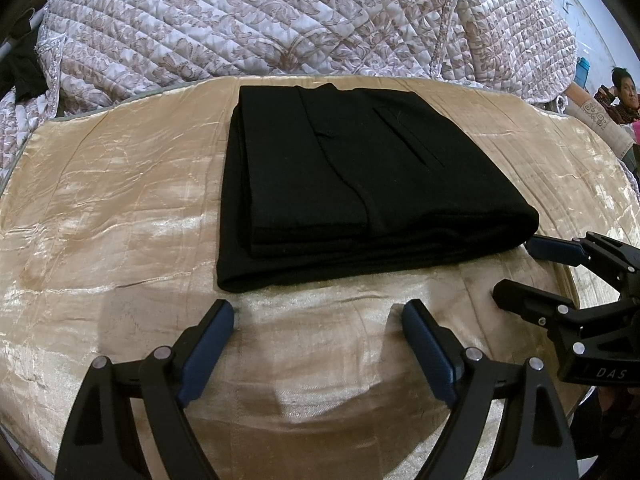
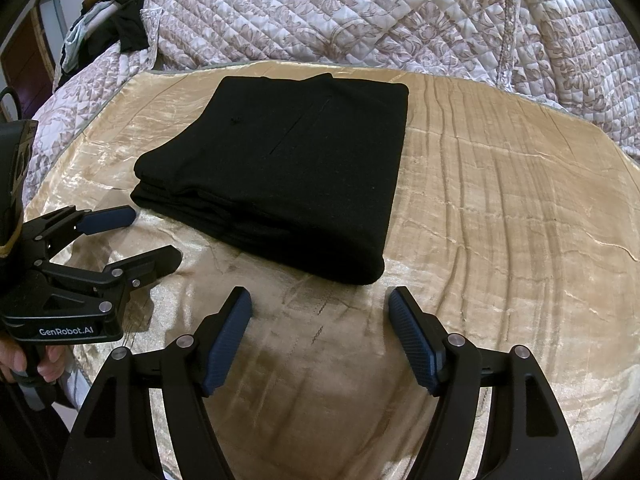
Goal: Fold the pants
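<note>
The black pants [image 1: 352, 184] lie folded in a flat rectangular stack on a gold satin cover [image 1: 120, 208]; they also show in the right wrist view [image 2: 280, 176]. My left gripper [image 1: 318, 312] is open and empty, just short of the stack's near edge. It also shows at the left of the right wrist view [image 2: 154, 234]. My right gripper [image 2: 320, 300] is open and empty, just short of the stack's near corner. It also shows at the right of the left wrist view [image 1: 512, 268], beside the stack's right corner.
A quilted floral bedspread [image 1: 280, 20] rises behind the gold cover [image 2: 500, 200]. Dark clothes [image 2: 124, 24] lie at the far left. A seated person [image 1: 622, 92] is at the far right. The cover's grey edge [image 1: 72, 114] curves along the back left.
</note>
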`<state>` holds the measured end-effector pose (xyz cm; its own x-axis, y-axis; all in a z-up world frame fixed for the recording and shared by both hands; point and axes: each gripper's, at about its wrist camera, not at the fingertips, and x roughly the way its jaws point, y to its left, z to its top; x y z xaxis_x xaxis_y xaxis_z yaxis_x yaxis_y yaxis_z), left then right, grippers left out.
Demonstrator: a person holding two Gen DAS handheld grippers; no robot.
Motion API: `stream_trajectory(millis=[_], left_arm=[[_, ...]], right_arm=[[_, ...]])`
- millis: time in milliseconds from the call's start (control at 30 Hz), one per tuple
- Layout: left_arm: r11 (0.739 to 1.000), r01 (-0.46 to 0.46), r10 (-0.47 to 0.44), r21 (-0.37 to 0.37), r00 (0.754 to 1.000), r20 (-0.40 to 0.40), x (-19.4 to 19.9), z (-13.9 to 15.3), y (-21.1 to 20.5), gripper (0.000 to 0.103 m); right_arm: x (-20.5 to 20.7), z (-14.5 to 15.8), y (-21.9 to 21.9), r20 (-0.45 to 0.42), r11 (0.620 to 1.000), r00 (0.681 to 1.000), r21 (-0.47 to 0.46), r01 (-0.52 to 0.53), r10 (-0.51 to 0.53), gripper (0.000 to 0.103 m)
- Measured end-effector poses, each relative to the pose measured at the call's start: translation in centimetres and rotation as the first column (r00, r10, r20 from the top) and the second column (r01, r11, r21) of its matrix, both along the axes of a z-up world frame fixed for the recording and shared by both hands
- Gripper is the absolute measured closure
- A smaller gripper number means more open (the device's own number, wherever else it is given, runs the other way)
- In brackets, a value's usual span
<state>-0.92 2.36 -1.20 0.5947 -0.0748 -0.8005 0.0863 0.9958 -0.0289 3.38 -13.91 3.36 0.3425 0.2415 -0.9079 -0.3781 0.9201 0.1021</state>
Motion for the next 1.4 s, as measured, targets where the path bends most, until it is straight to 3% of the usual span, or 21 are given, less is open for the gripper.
stream_trajectory(millis=[1400], left_arm=[[1.000, -0.001, 0.001, -0.004, 1.000, -0.004, -0.01, -0.21, -0.13, 0.011]], right_arm=[[-0.17, -0.04, 0.21, 0.024, 1.000, 1.000, -0.010, -0.017, 0.017, 0.029]])
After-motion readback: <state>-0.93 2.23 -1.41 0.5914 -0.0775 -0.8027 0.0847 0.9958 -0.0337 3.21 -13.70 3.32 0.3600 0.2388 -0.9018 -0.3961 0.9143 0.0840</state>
